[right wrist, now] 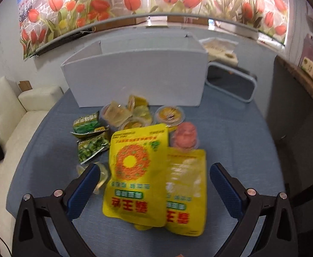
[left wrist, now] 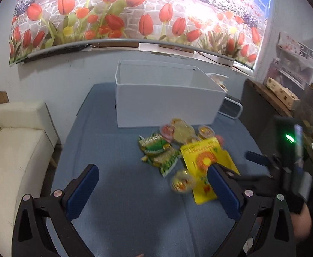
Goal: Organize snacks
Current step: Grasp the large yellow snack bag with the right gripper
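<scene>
A pile of snacks lies on the blue table [right wrist: 231,128] in front of an open white box [right wrist: 139,79]. Two yellow pouches [right wrist: 137,171] [right wrist: 186,190] overlap at the front. Green packets [right wrist: 87,137] lie to their left, and several clear jelly cups [right wrist: 169,115] lie behind. My right gripper [right wrist: 154,182] is open just above the yellow pouches, holding nothing. My left gripper [left wrist: 152,188] is open and empty over bare cloth, left of the pile; the white box [left wrist: 167,105], green packets [left wrist: 158,154] and a loose jelly cup [left wrist: 182,182] show ahead.
A cream sofa [left wrist: 17,154] stands left of the table. A dark cabinet with a wooden top [left wrist: 274,98] stands right. A grey-framed stool [right wrist: 231,85] sits behind the box. A tulip mural [left wrist: 135,15] covers the wall.
</scene>
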`<state>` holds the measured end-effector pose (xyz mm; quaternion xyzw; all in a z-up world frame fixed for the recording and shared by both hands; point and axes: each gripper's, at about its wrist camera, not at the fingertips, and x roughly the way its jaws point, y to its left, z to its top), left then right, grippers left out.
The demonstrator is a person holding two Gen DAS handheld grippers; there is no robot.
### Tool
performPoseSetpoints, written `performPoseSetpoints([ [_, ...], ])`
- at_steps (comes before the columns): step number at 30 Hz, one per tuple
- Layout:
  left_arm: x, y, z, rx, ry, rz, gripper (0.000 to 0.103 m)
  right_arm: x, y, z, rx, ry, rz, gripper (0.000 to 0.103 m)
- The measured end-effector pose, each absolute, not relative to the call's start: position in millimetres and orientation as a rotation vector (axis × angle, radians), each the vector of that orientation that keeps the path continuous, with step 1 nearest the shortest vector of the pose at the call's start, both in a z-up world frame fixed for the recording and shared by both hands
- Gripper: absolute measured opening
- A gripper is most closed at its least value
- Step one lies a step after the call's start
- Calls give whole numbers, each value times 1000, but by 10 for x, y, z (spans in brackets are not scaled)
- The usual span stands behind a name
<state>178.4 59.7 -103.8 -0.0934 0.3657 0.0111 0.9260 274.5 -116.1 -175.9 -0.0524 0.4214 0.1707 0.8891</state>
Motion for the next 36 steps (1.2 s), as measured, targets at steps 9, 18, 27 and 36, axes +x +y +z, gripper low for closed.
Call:
performPoseSetpoints([
  [9,1654,678,-1127,-184,765,22,103,2894,-847,-1965,-152,917,301,103],
  [18,1622,742,-1206,-203,775,11,103,3046,-665,-2100,-164,960,233,102],
  [27,1596,810,-1218,-237,765,-6,103,3032,-885,-2138,-120,988,236,100],
  [36,1578,802,-1269,-236,775,-7,103,3104,-667,-2152,-126,990,275,100],
])
